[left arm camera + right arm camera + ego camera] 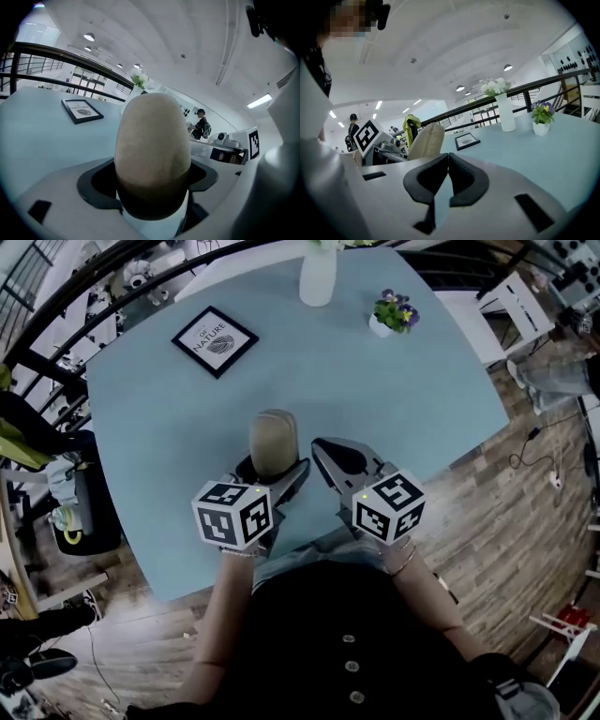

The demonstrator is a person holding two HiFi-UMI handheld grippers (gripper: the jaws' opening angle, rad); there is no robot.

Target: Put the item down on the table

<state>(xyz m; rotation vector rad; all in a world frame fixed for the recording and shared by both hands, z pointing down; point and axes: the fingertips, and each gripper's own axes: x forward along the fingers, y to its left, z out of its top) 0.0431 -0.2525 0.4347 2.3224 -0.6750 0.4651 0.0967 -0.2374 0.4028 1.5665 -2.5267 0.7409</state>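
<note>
Two grippers were held low over the near edge of the pale blue table [394,409]. The left gripper [272,468] was clamped on a beige, egg-shaped item [152,150], which was gripped round its lower part and stood upright between the jaws; whether it touched the tabletop could not be told. The right gripper [321,448], just beside it, was pinched together with nothing between its jaws. Farther across the table, a framed print [215,340], a white vase [318,276] and a small potted flower [395,312] were set well apart.
</note>
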